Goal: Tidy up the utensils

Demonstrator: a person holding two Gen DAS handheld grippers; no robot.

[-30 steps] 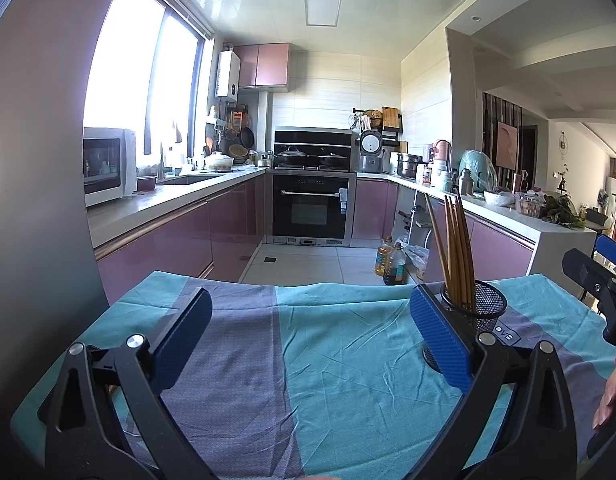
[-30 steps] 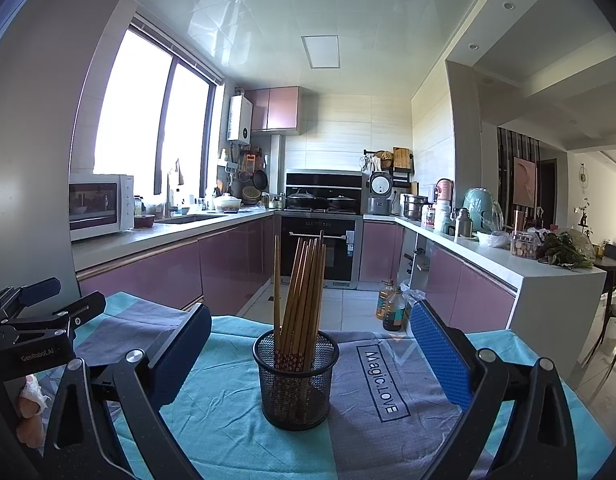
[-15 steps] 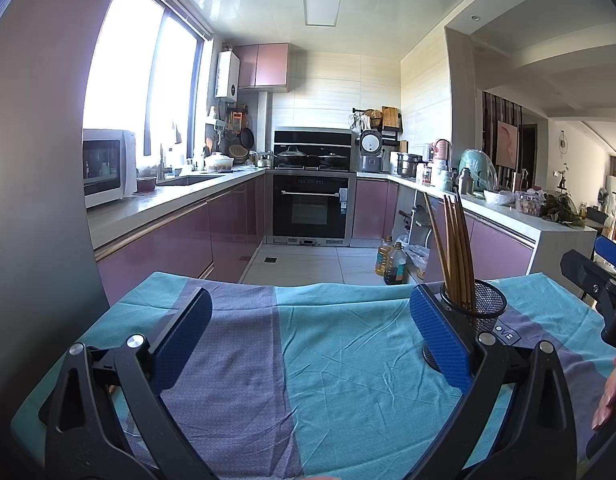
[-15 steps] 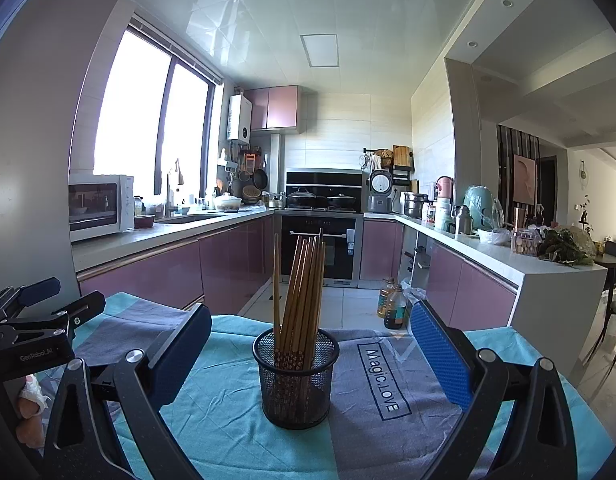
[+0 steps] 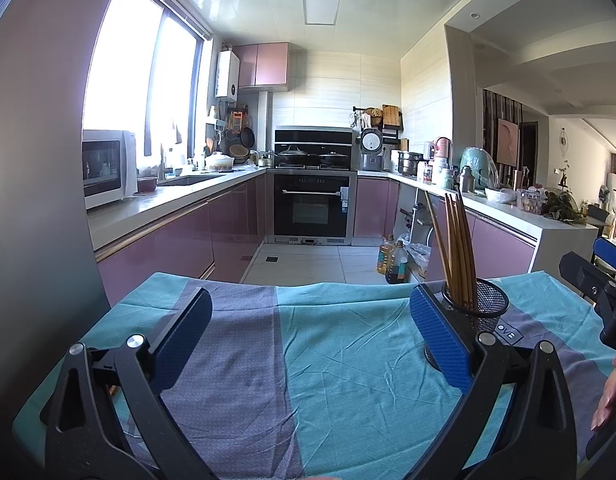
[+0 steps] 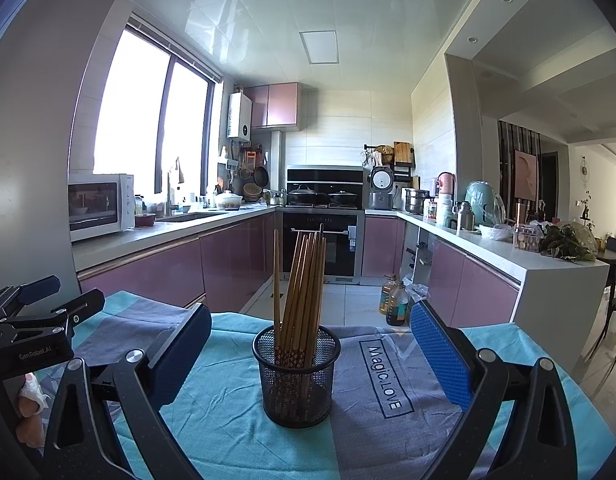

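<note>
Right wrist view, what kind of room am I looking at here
A home kitchen, most likely: a built-in black oven under lidded pots, a white microwave on the pale counter by the window, and pink-fronted cabinets. Wooden chopsticks stand in a black mesh cup.

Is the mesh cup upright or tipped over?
Upright. The mesh cup stands on its base on the cloth, its rim facing up, with chopsticks sticking out.

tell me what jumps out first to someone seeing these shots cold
A black mesh cup full of wooden chopsticks stands upright on the teal and grey cloth, centred between the open right gripper. The left gripper, also open, frames only bare cloth, with the cup off to its right.
</note>
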